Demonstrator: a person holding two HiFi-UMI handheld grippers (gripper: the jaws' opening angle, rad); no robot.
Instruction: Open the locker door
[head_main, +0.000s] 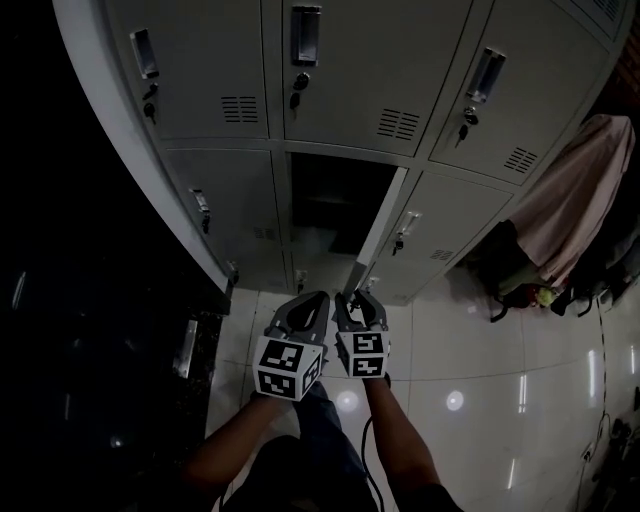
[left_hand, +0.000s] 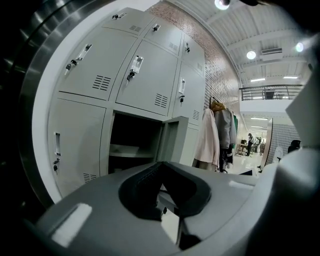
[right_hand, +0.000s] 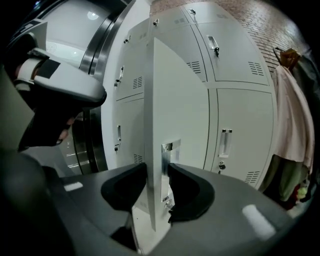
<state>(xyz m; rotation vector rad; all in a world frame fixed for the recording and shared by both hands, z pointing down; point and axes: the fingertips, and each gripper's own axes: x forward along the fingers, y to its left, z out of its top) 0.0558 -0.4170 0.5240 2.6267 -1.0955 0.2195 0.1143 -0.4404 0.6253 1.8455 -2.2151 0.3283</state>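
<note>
my right tool (right_hand: 157, 176) clamps the free edge of the locker door (right_hand: 176, 100) | door upright, edge-on straight ahead, standing out from its open compartment (head_main: 330, 205) | my left tool (left_hand: 161, 167) closed, empty, just beside

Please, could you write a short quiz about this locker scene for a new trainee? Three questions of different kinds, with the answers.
1. True or false: the right gripper is closed on the edge of the open door.
2. Which locker in the bottom row of the lockers is open? A) left B) middle C) right
3. What hangs to the right of the lockers?

Key
1. True: the door edge sits between its jaws.
2. B
3. A pale pink garment.
</note>
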